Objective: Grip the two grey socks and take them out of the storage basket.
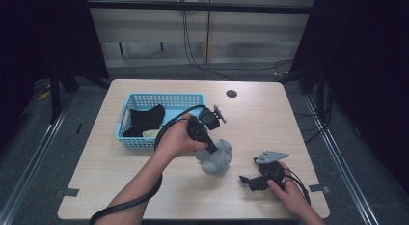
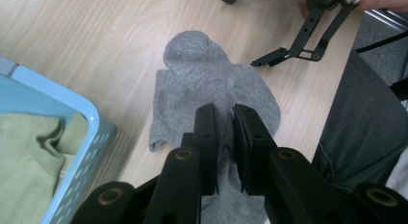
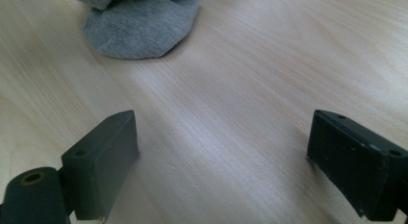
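Note:
A crumpled grey sock lies on the wooden table, just right of the blue basket. My left gripper points down into it, shut on a fold of its cloth. In the left gripper view the jaws stand close together with the grey sock pinched between them, the rest spread flat on the wood. My right gripper rests near the table's front right, open, with nothing between its fingers. In the right gripper view the sock's toe lies ahead of the wide-apart jaws of that gripper.
The blue basket holds a black garment and a pale green cloth. A dark round grommet sits at the table's far side. The right gripper shows beyond the sock. The person's grey trouser leg is past the table edge.

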`<action>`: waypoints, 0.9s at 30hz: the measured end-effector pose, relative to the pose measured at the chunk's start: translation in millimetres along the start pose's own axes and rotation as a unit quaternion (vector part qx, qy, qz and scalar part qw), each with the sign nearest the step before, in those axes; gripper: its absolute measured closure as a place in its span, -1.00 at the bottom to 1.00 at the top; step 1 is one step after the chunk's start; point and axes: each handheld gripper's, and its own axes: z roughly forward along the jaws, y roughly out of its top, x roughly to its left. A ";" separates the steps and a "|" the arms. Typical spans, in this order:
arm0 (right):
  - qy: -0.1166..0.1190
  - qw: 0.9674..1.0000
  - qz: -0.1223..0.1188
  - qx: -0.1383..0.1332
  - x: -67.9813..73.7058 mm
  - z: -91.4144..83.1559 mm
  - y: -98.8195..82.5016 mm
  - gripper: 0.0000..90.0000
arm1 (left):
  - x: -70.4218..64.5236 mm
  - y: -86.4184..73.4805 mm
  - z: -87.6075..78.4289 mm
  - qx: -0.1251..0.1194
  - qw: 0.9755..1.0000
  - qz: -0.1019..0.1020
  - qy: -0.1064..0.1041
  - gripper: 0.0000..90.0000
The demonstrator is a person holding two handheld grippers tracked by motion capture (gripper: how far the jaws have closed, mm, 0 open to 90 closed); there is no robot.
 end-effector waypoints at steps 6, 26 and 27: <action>0.001 1.000 0.000 0.002 0.1 -0.2 -0.1 -0.78 | 2.1 -10.6 5.9 0.000 0.999 -0.003 0.035 0.22; 0.001 1.000 0.000 0.002 0.0 -0.1 -0.1 -0.78 | 18.2 -80.0 7.8 -0.019 0.997 -0.047 0.060 -0.11; 0.001 1.000 0.000 0.002 0.0 -0.1 -0.1 -0.78 | 19.3 -83.8 9.0 -0.020 0.997 -0.048 0.058 -0.11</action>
